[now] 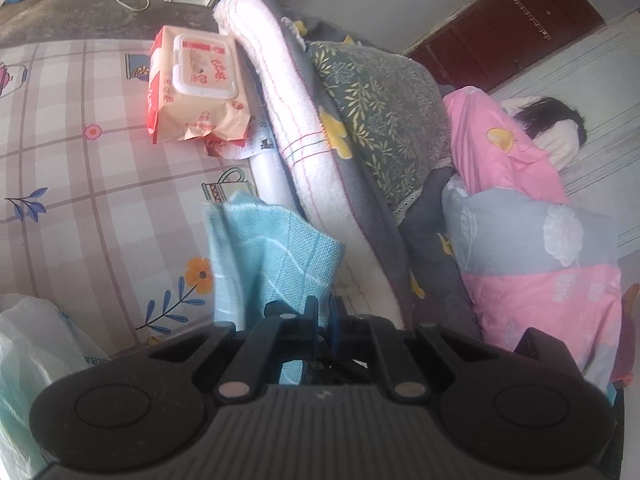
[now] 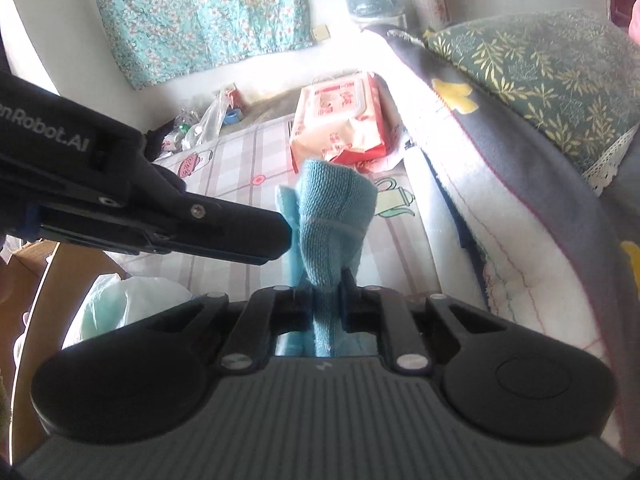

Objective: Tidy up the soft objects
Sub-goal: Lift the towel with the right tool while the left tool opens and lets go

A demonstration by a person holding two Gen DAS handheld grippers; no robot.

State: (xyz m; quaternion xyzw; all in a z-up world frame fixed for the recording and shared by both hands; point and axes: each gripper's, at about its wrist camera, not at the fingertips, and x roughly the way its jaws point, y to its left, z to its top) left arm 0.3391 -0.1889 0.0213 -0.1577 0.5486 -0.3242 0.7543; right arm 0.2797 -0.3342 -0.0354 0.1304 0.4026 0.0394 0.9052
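Note:
A light blue woven cloth [image 1: 272,256] hangs from my left gripper [image 1: 320,312], whose jaws are shut on its edge above the checked bed sheet [image 1: 80,168]. In the right wrist view the same cloth [image 2: 332,216] stands bunched up between the jaws of my right gripper [image 2: 326,284], which is shut on it. The left gripper [image 2: 276,232] reaches in from the left and pinches the cloth's left side. Both grippers hold the cloth off the bed.
A pack of wet wipes [image 1: 192,88] lies on the sheet, also seen in the right wrist view [image 2: 340,120]. A rolled white and grey blanket [image 1: 304,152], a green leaf-print pillow [image 1: 384,120] and pink quilts [image 1: 536,264] lie right. A white plastic bag [image 1: 28,360] is at the left.

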